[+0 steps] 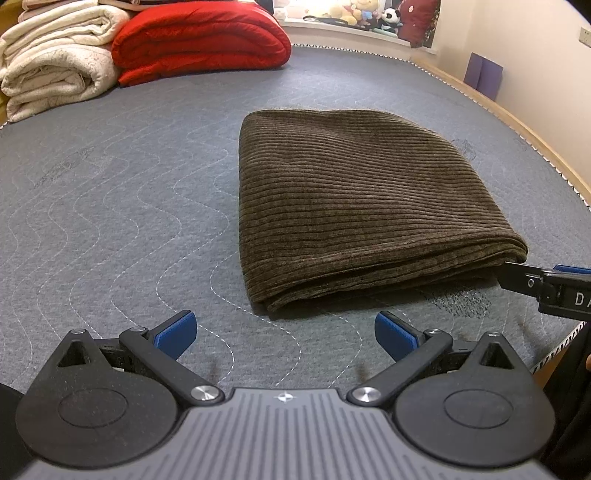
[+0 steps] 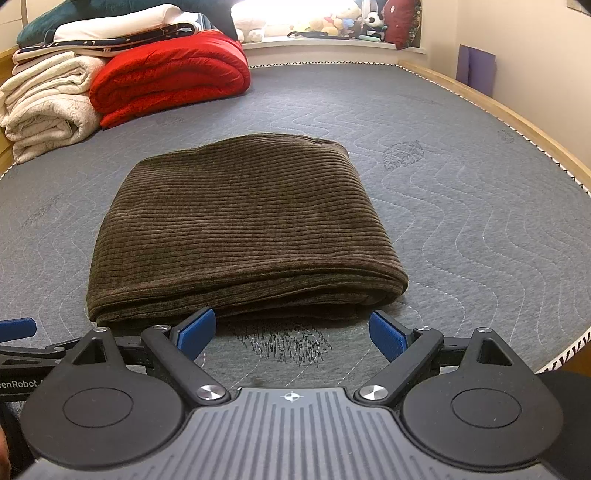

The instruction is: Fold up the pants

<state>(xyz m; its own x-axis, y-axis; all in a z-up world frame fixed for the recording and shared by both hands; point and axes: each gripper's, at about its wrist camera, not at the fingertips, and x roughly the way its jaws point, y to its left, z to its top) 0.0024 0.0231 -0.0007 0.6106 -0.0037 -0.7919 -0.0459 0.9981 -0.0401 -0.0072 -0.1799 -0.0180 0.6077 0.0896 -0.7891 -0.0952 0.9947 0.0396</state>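
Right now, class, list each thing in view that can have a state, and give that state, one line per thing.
Brown corduroy pants: folded into a compact stack, lying flat on the mattress.
Left gripper: open, empty, just short of the pants.
Right gripper: open, empty, at the pants' near edge.
Red quilt: folded.
Cream blankets: folded, stacked.

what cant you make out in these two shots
- Inner layers of the folded pants: covered by the top layer in both views.
- Waistband and leg ends: not visible in either view.
- Right gripper in the left wrist view: cut off by the edge.
- Plush toys on the sill: too small and washed out by glare.
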